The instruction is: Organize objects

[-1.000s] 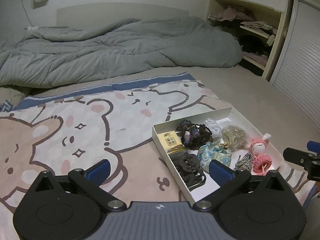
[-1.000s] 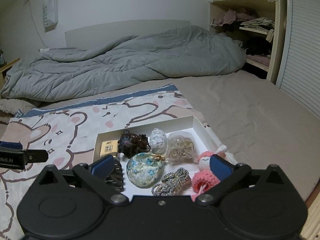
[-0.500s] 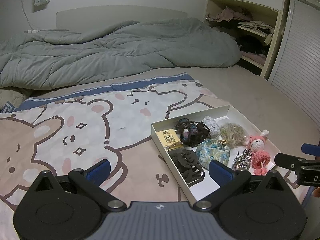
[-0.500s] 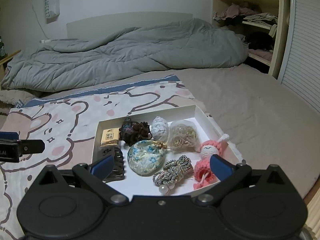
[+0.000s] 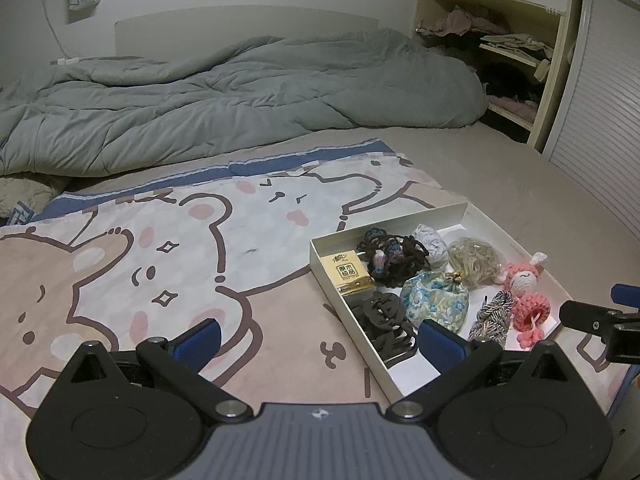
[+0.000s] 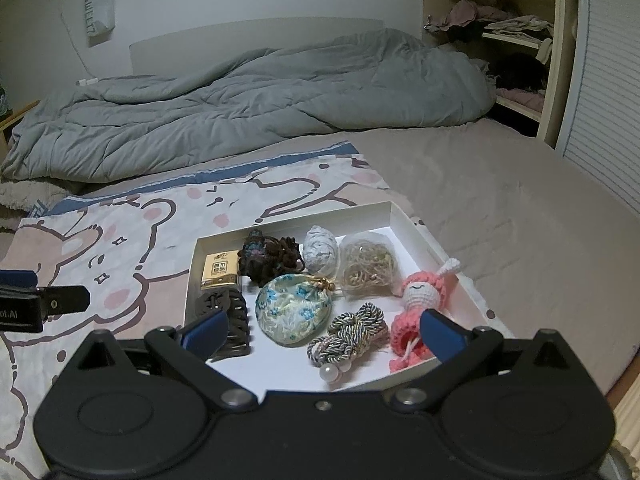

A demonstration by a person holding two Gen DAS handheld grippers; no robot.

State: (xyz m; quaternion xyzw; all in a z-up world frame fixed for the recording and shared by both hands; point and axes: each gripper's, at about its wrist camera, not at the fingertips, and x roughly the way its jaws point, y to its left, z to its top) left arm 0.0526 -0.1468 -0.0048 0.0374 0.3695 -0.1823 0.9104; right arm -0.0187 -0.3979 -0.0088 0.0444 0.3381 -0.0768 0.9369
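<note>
A shallow white box (image 6: 400, 220) (image 5: 440, 216) lies on the bed on a cartoon bear blanket (image 5: 160, 248). In it are a yellow tissue pack (image 6: 218, 270), dark scrunchies (image 6: 272, 258), a black hair claw (image 6: 228, 312), a blue floral pouch (image 6: 292, 308), a pink crochet doll (image 6: 420, 296), a twisted cord (image 6: 352, 328), a white bundle (image 6: 320, 250) and a bag of rubber bands (image 6: 368, 264). My right gripper (image 6: 322, 332) hovers open over the box's near edge. My left gripper (image 5: 318, 338) is open over the blanket, its right finger above the box's left side.
A rumpled grey duvet (image 5: 240, 100) fills the back of the bed. Open shelves with clothes (image 5: 500, 52) and a slatted door (image 5: 600, 100) stand at the right. The bed's edge runs just right of the box (image 6: 580, 340).
Both grippers have drawn back and risen slightly, so the box sits farther ahead in each view. Both stay open; nothing in the box has moved.
</note>
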